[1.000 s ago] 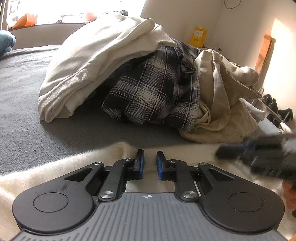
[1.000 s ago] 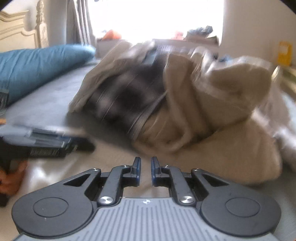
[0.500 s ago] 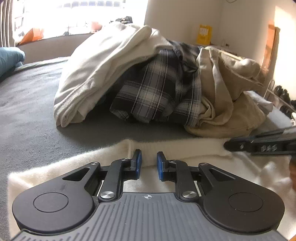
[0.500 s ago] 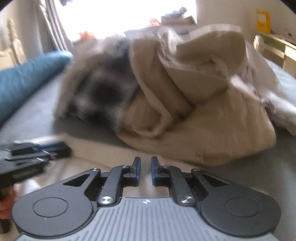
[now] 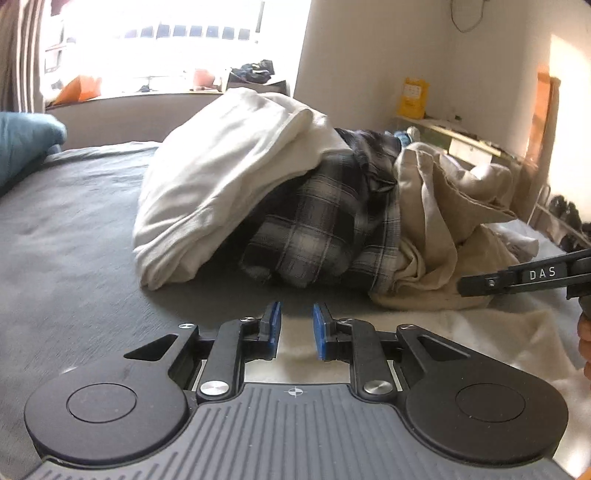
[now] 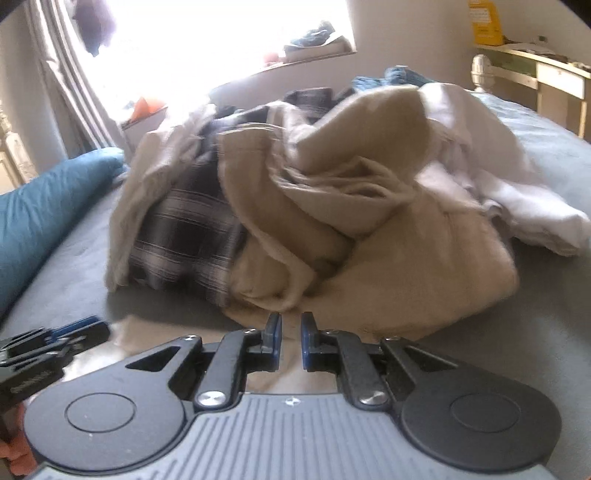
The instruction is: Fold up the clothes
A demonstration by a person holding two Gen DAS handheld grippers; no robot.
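A cream garment (image 5: 480,332) lies spread flat on the grey bed (image 5: 74,258) under both grippers; behind it a heap of clothes (image 5: 295,206) awaits folding. Left gripper (image 5: 295,328) and right gripper (image 6: 291,341) are slightly parted, holding nothing.

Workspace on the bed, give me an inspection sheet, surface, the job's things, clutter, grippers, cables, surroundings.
Surface: grey bed cover, mostly bare on the left.
Job's things: cream fleece garment spread flat below both grippers; unfolded pile behind it of a white garment, plaid shirt and beige trousers.
Clutter: blue pillow at the left edge of the bed.
Grippers: left gripper open, a small gap between its jaws, nothing in it; right gripper likewise.
Cables: one thin wire on the far wall.
Surroundings: bright window, yellow box on a desk.
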